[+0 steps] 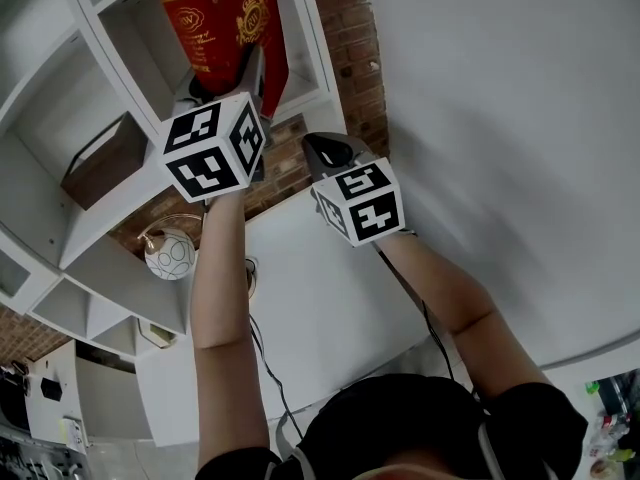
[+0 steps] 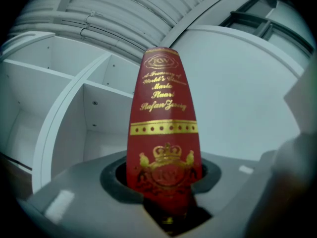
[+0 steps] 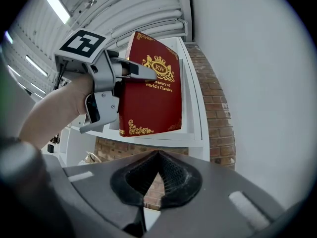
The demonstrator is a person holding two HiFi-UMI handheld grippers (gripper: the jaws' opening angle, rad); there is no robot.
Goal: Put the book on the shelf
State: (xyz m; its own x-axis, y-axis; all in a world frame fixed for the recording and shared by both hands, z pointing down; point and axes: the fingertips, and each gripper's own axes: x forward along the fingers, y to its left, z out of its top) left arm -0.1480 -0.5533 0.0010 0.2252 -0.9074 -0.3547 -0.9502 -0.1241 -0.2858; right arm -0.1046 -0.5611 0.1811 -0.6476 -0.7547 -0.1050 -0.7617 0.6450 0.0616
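A red book (image 1: 225, 18) with gold print stands upright in the top right compartment of the white shelf unit (image 1: 305, 48). My left gripper (image 1: 228, 86) is shut on the book's lower part. In the left gripper view the book's spine (image 2: 163, 133) rises straight up from between the jaws. In the right gripper view one finger (image 3: 141, 72) lies along the book's front cover (image 3: 156, 100). My right gripper (image 1: 335, 150) hangs to the right of and below the book, apart from it. Its jaws (image 3: 158, 155) are shut with nothing in them.
A brick wall (image 1: 355, 58) runs behind and right of the shelf unit. A brown box (image 1: 100, 163) sits in a lower compartment. A round patterned ornament (image 1: 170, 254) stands by the white table (image 1: 330, 308), where cables trail. The other compartments (image 2: 74, 108) look bare.
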